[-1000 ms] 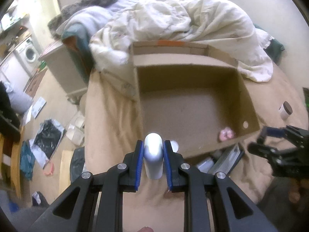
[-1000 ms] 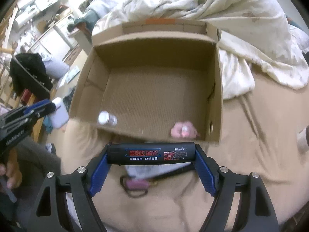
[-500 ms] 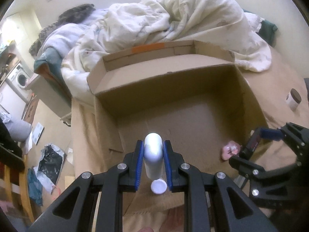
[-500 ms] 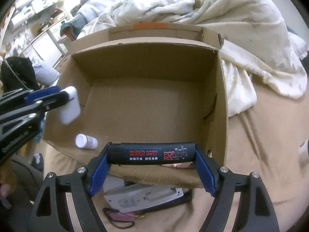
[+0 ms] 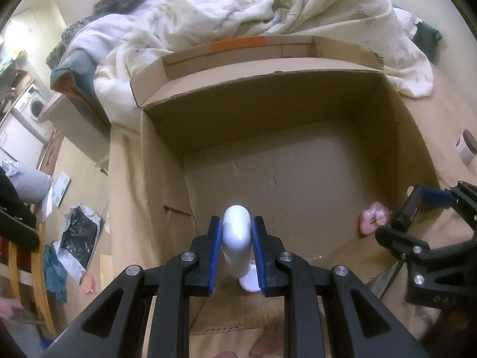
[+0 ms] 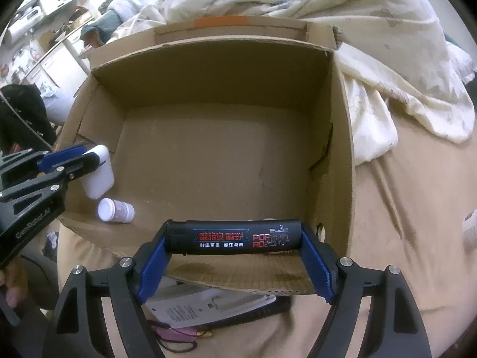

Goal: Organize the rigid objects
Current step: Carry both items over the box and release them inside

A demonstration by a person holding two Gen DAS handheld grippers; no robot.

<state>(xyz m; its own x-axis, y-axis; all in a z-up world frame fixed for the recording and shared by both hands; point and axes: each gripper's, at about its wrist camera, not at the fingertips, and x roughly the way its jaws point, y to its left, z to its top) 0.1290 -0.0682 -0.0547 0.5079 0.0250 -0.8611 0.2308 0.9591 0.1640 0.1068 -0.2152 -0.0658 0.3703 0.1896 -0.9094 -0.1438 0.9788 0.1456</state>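
- The left hand-held gripper [image 5: 237, 249] was squeezed nearly closed on a white plastic bottle [image 5: 237, 243], hanging just over the near-left corner of the cardboard box [image 5: 396, 137], inside the box's rim.
- The right hand-held gripper [image 6: 235, 256] had its jaws spread wide, with a black tube [image 6: 234, 237] with red and white print jammed lengthwise between the blue pads [image 6: 152, 264], right above the box's near wall.
- A small white pill bottle [image 6: 115, 209] lay on its side on the box floor, near the left corner.
- A pink thing [image 5: 372, 222] sat in the box's near-right corner; couldn't tell what it was.
- The box sat on a bed with a tan sheet [image 6: 411, 208], with a rumpled cream duvet [image 5: 268, 6] piled behind the box.
- A brown-lidded jar [image 5: 466, 146] stood on the sheet off to the box's right.
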